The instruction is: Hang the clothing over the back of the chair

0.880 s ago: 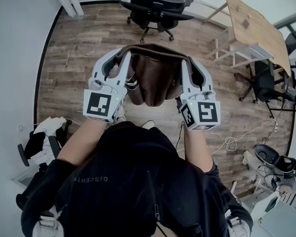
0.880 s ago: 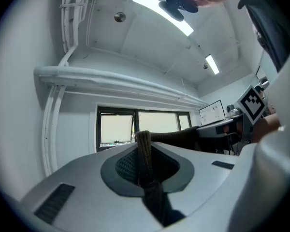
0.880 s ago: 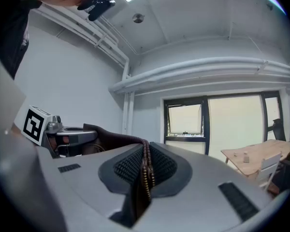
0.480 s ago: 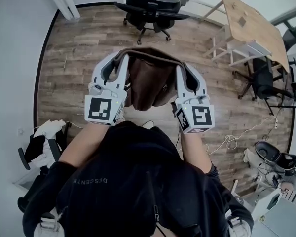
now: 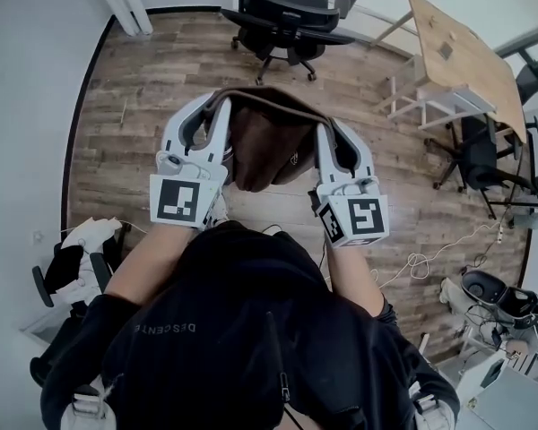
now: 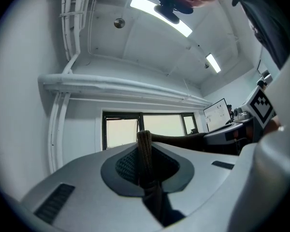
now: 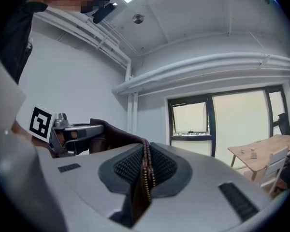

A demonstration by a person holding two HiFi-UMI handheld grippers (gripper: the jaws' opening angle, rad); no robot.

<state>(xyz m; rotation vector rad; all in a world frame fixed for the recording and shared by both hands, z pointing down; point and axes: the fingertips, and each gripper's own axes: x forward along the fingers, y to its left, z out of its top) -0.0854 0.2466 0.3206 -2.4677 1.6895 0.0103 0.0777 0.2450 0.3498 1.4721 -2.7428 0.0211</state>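
Above the wooden floor (image 5: 143,88), short of the black chair (image 5: 291,16), the brown jacket (image 5: 267,141) was held up, its ribbed edge clamped in the left gripper (image 5: 219,106), its zipper edge in the right gripper (image 5: 325,129).

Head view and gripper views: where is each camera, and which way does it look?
Head view: on the person's head, looking steeply down at the floor; shows both arms, left gripper and right gripper holding the jacket.
Left gripper view: on that gripper, looking level toward the windows; its jaws pinch the jacket's edge.
Right gripper view: on that gripper, level too; its jaws pinch the zipper edge.
Shared: both gripper views show the jacket and windows.
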